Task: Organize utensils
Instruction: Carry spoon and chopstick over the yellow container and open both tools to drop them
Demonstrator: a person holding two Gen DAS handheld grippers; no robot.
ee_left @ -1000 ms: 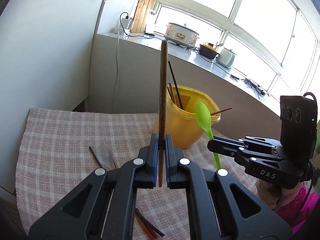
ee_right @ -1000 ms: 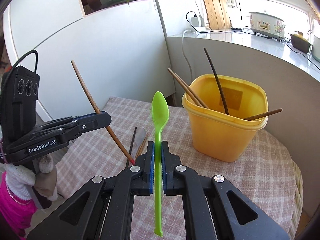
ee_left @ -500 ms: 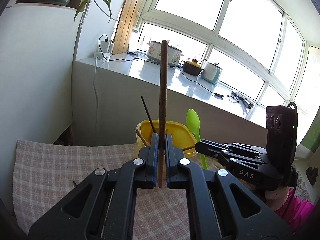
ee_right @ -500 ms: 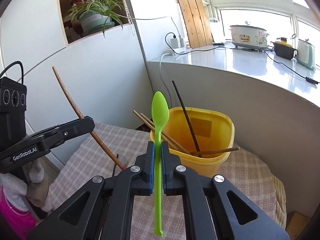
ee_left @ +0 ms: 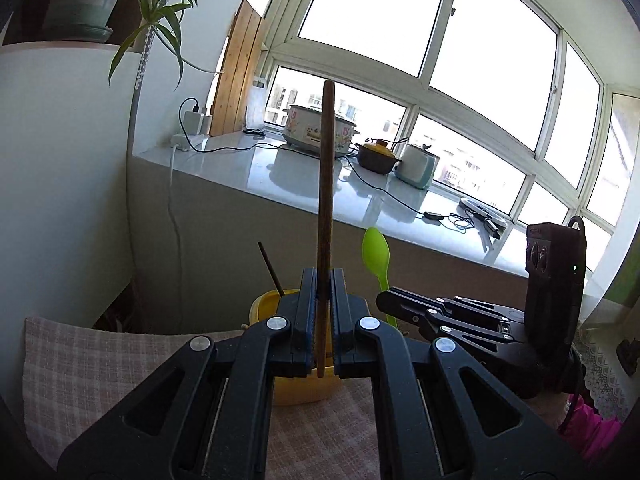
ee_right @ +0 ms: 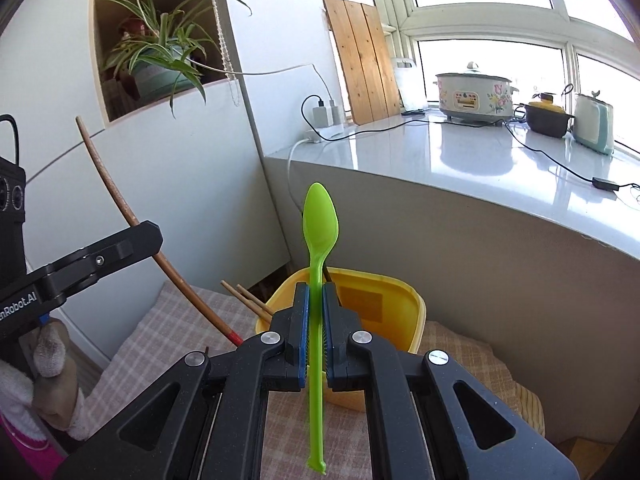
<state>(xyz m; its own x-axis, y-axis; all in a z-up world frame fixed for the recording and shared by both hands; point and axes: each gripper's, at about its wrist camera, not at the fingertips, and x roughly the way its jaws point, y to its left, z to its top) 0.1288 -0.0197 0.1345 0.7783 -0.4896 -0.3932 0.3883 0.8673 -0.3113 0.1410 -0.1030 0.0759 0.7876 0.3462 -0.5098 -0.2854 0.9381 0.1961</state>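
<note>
My left gripper (ee_left: 322,280) is shut on a brown wooden chopstick (ee_left: 326,184) that stands upright, above and just in front of the yellow plastic tub (ee_left: 298,388). In the right wrist view my right gripper (ee_right: 315,296) is shut on a green plastic spoon (ee_right: 320,220), bowl up, over the near rim of the yellow tub (ee_right: 404,312). Several chopsticks (ee_right: 248,300) lean out of that tub. The left gripper (ee_right: 154,236) with its chopstick (ee_right: 120,204) shows at the left there; the right gripper (ee_left: 384,304) and green spoon (ee_left: 376,252) show at the right in the left wrist view.
A pink checked cloth (ee_left: 92,364) covers the table. Behind the tub runs a grey counter (ee_right: 480,168) with a rice cooker (ee_right: 474,96), a pot (ee_right: 546,118) and cables. A white partition (ee_right: 160,184) with a plant shelf stands on the left. Gloved hands (ee_right: 48,384) hold the grippers.
Both grippers have risen and come closer over the yellow tub, still gripping the chopstick and the spoon. The loose utensils on the cloth have dropped out of view.
</note>
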